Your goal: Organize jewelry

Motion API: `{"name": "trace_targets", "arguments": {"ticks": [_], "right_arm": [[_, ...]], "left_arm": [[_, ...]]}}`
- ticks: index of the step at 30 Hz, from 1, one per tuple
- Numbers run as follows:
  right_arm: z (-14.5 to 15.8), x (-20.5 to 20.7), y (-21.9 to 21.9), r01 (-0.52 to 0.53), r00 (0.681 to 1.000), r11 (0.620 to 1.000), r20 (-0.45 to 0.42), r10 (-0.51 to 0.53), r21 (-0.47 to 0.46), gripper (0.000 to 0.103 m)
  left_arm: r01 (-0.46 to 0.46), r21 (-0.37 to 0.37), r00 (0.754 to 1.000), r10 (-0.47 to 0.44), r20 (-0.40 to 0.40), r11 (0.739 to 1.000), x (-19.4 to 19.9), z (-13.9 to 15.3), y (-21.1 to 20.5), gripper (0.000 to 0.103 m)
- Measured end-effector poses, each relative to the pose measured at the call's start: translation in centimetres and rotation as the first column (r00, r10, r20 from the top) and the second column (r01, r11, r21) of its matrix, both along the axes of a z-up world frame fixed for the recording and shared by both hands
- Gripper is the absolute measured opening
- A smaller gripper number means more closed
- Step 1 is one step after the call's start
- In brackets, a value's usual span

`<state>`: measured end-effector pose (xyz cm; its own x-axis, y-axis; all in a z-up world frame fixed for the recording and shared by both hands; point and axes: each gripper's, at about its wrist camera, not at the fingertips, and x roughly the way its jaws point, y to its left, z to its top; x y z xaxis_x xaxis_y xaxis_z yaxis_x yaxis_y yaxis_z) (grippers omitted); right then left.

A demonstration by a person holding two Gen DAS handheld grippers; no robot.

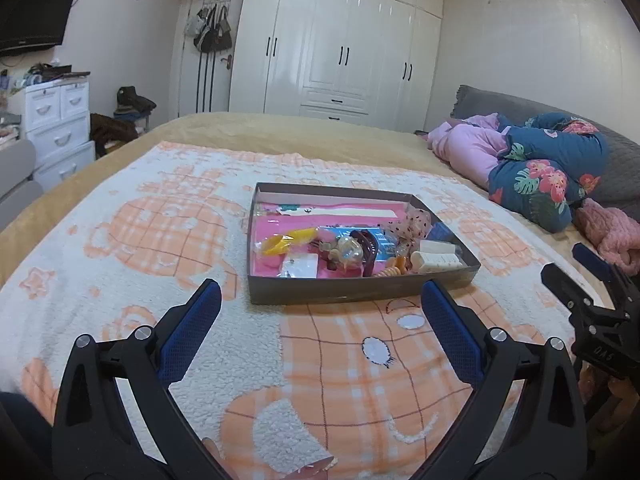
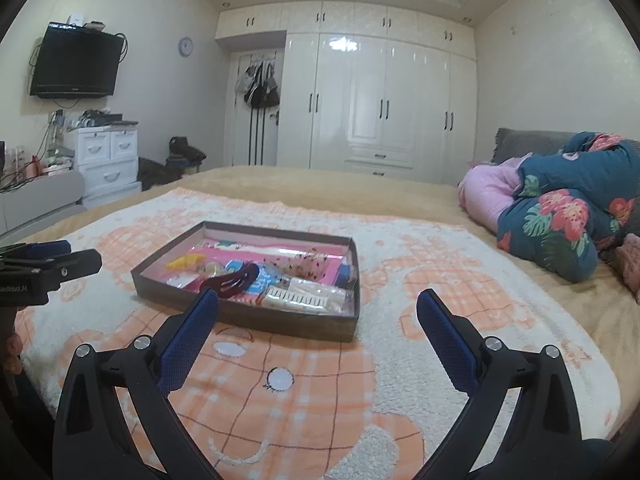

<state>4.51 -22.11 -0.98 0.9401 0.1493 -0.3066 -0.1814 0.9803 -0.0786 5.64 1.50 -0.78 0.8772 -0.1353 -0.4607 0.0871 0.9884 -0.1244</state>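
The shallow grey box [image 1: 352, 294] sat at centre frame on the peach-and-white blanket [image 1: 140, 240], holding a jumble of hair accessories: a yellow clip [image 1: 286, 240], a dark red clip [image 1: 366, 248], and a white comb clip [image 1: 436, 261] at its right end. The left gripper [image 1: 320, 320] was spread wide and held nothing, short of the box. The right gripper [image 2: 318, 322] was likewise wide apart and empty, just before the box's near wall.
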Motion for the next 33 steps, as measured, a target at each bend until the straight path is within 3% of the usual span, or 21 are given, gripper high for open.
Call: {"name": "trace_targets", "arguments": {"ticks": [8,17,33], "right_arm": [[0.2,-0.6,-0.4,0.024,0.999,0.999,0.029,-0.024,0.021,0.097],[0.1,-1.4,-0.3,0.012,0.998,0.999,0.068,-0.015,0.036,0.097],[-0.4,-0.5,-0.1,0.032,0.999,0.999,0.039,-0.033,0.023,0.097]], "left_arm": [[0.003,0.019,0.998,-0.005,0.065,1.0,-1.0,0.6,-0.4,0.092],[-0.017,0.01,0.996,0.016,0.085,1.0,-1.1,0.5,-0.3,0.092],[-0.02,0.022,0.995,0.018,0.094,1.0,-1.1,0.5,-0.1,0.092]]}}
